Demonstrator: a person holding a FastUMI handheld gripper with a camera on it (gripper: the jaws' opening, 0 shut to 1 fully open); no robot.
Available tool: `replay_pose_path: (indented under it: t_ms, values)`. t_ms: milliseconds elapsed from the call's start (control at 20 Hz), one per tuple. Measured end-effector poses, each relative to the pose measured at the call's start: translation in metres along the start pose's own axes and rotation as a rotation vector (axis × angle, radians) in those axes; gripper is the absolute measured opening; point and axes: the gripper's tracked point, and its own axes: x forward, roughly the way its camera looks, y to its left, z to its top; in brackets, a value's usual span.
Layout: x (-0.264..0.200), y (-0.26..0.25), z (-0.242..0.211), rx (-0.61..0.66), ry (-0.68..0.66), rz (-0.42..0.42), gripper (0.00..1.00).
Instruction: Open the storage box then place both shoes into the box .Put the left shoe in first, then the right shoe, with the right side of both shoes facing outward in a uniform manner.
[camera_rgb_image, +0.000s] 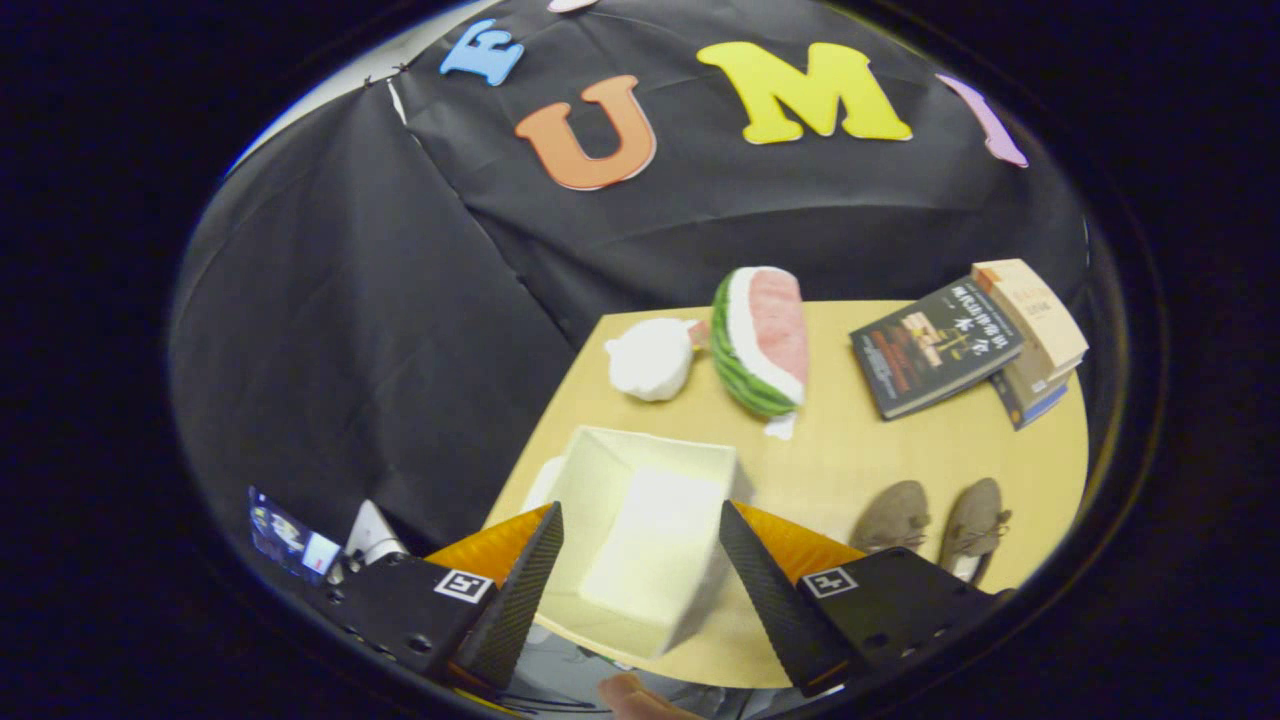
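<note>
A white storage box (640, 530) stands open on the wooden table (850, 450), its hollow facing up, seen between my two fingers from above. My gripper (640, 575) hangs over it, open, with nothing between the fingers. Two brown lace-up shoes (935, 520) lie side by side on the table to the right of the box, just beyond my right finger (770, 585). Their heels are partly hidden by the gripper body.
A watermelon-slice plush (765, 340) and a white plush (650, 358) lie beyond the box. A dark book (935, 345) and a stack of books (1035, 335) sit at the far right corner. The booth's black cloth rises behind and left of the table.
</note>
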Motion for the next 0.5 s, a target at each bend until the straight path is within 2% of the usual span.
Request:
replay_pose_path:
  t_ms: [250,350,500]
  values:
    - [-0.001,-0.102,-0.035,0.096,0.07,-0.096,0.96]
    - [0.011,-0.137,-0.055,0.126,0.12,-0.121,0.96]
    - [0.028,-0.185,-0.093,0.116,0.214,-0.19,0.95]
